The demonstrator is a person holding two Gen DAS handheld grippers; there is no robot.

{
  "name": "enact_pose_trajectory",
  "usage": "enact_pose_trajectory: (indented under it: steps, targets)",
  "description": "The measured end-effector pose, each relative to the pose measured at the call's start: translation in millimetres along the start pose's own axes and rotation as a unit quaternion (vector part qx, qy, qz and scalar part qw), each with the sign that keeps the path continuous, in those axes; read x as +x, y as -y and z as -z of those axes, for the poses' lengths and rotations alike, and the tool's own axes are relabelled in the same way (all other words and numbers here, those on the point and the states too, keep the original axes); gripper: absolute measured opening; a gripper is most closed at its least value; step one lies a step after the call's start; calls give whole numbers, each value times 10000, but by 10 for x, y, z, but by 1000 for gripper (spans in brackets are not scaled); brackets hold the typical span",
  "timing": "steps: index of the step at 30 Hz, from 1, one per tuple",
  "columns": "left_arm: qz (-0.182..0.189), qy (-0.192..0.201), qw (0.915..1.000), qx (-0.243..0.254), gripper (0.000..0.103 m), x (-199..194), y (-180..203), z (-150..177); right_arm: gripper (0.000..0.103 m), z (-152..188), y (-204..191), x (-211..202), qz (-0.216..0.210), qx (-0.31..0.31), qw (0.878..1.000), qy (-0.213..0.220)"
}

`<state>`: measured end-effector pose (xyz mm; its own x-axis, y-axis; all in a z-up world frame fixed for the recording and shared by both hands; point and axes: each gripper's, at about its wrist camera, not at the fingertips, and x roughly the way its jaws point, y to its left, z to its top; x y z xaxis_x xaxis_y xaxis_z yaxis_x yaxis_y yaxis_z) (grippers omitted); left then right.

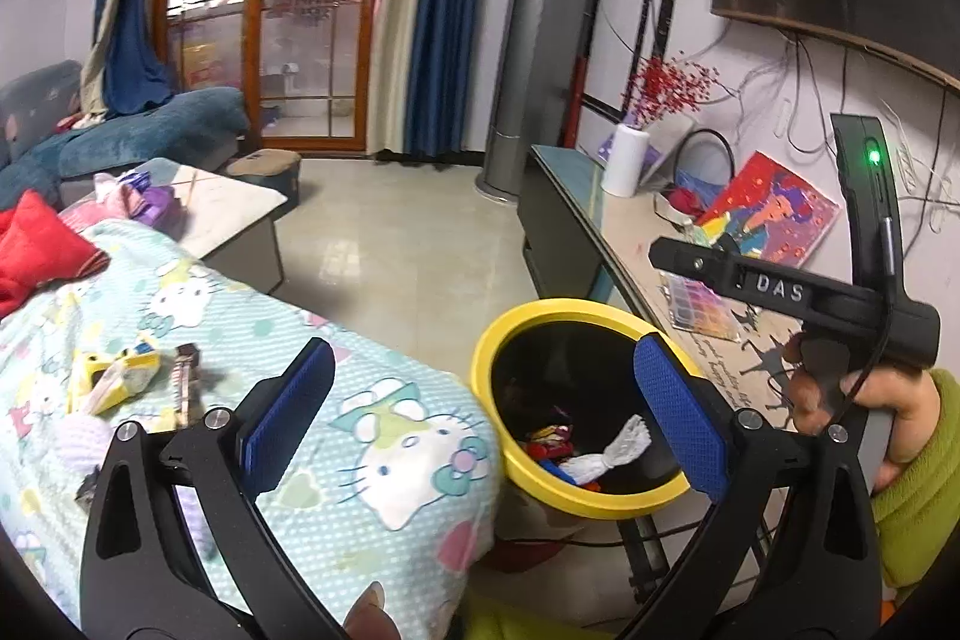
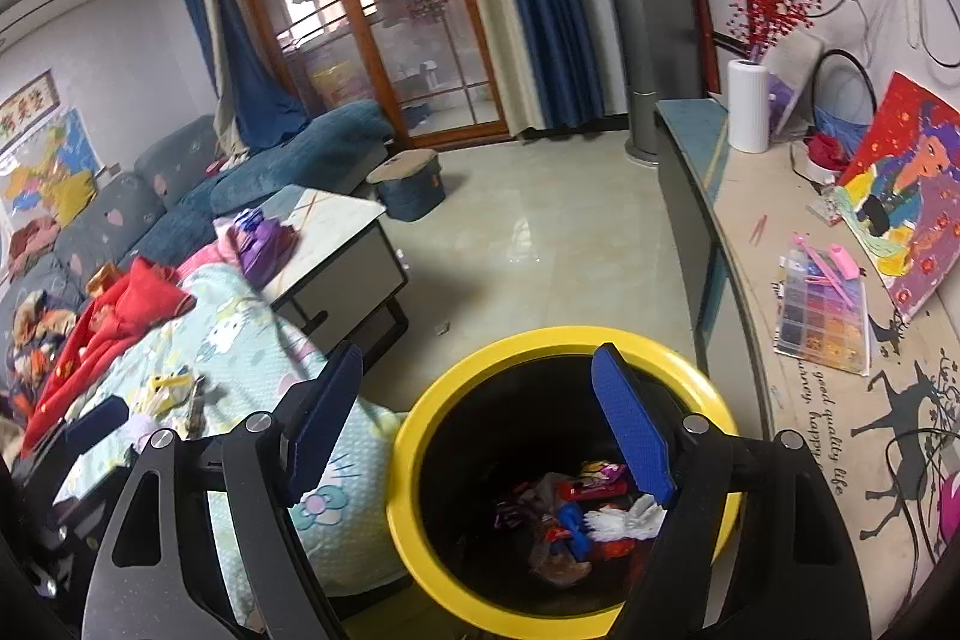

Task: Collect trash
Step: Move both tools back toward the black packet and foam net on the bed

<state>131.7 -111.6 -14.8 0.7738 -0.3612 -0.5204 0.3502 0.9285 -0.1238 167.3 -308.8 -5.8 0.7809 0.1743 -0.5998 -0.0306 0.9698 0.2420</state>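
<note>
A black bin with a yellow rim (image 1: 543, 309) (image 2: 540, 340) stands on the floor between the bed and a long sideboard. Inside lie a white twisted wrapper (image 1: 607, 454) (image 2: 624, 520) and red and blue packets (image 2: 591, 481). My left gripper (image 1: 486, 412) is open and holds nothing, its blue pads straddling the blanket's corner and the bin. My right gripper (image 2: 480, 424) hangs open and bare over the bin's mouth. On the Hello Kitty blanket (image 1: 360, 460) lie a yellow wrapper (image 1: 114, 376) (image 2: 168, 387) and a dark wrapper (image 1: 186, 382).
A hand in a green sleeve (image 1: 900, 418) grips the other tool's black body (image 1: 780, 289) above the sideboard (image 2: 738, 220), which carries a bead box (image 2: 822, 322), a painting and a paper roll (image 2: 748, 106). A coffee table (image 2: 336, 220) and red cloth (image 1: 36, 250) lie left. Tiled floor (image 1: 408, 244) stretches ahead.
</note>
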Motion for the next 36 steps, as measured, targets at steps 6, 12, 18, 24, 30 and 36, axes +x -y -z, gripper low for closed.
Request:
enact_pose_trajectory:
  steps: [6,12,18,24,30,36]
  targets:
    - [-271,131,9994,-198,92,-145,-265,6,76,38,-280,55,-160,-241,9996,-67]
    - [-569,211,9974,-384,92,-269,-533,22,76,79,-517,105,-326,-429,9984,-147]
    - [-791,272,9947,-590,92,-391,-761,72,76,116,-773,160,-502,-598,9967,-223]
    - [-1002,338,9915,-751,92,-527,-963,113,76,136,-1081,209,-719,-815,9937,-288]
    - [-1197,347,9879,-929,92,-649,-1177,191,77,192,-1393,278,-938,-1068,9891,-370]
    - [-1412,332,9828,-1145,92,-783,-1424,280,77,263,-1724,369,-1154,-1283,9839,-475]
